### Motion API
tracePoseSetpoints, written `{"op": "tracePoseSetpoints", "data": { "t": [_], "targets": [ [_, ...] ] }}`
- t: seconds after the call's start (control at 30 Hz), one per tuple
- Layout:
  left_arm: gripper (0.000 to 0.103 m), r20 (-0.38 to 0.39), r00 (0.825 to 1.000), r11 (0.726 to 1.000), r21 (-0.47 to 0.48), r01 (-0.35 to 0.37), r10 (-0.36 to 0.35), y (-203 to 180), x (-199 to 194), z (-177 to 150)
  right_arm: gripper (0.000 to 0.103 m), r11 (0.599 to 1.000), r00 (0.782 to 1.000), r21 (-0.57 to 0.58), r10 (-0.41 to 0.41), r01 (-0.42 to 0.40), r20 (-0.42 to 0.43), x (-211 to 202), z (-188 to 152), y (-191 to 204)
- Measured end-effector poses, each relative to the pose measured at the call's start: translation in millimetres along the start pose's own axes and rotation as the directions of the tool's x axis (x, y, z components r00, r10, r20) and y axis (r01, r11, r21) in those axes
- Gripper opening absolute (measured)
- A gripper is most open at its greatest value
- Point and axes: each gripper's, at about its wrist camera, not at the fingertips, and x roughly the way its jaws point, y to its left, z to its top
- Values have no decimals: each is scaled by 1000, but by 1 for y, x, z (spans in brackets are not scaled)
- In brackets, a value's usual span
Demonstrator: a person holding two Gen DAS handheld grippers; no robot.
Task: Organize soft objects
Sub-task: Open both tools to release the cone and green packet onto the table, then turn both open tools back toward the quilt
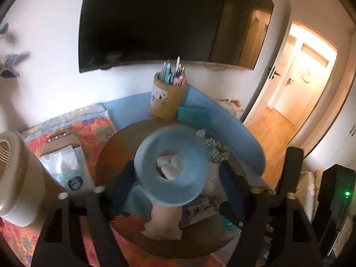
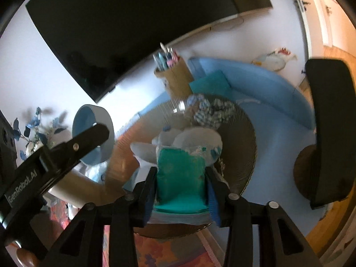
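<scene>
Blue bowl and teal cloth poised over the round woven mat (image 1: 115, 146).
Left gripper (image 1: 175, 171) has its fingers set wide either side of the tilted, blurred blue bowl (image 1: 146, 155) holding white soft pieces (image 1: 169, 166); whether they press on it cannot be told. Right gripper (image 2: 181, 173) has its fingers hugging a folded teal cloth stack (image 2: 180, 169) above a white plush (image 2: 195, 138); whether they clamp it is unclear. This looks like the placing step; next, each item likely needs setting down gently.

Both tools (image 1: 175, 173) (image 2: 181, 182) tilted downward, seemingly parted
</scene>
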Motion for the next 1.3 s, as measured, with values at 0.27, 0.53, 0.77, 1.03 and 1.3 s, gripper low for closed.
{"op": "tracePoseSetpoints", "data": {
  "t": [0.27, 0.53, 0.77, 1.03, 1.3],
  "targets": [
    [82, 22, 999, 998, 51, 41, -42, -10, -22, -9, 64, 998, 999, 58, 25, -27, 38, -19, -7, -19],
    [82, 68, 993, 993, 69, 97, -101, 3, -95, -26, 64, 998, 997, -15, 57, -56, 57, -48, -18, 18],
    [82, -42, 990, 990, 4, 138, -138, 61, -143, -65, 64, 991, 1000, -131, 28, -29, -7, -50, -49, 68],
    [82, -43, 995, 989, -109, -97, 93, 178, -214, -134, 64, 938, 986, -329, 55, -105, -158, -21, -108, 154],
    [81, -15, 953, 907, -300, -294, 304, 300, -290, -173, 64, 815, 947, -514, 127, -268, -294, 19, -166, 265]
  ]
}}
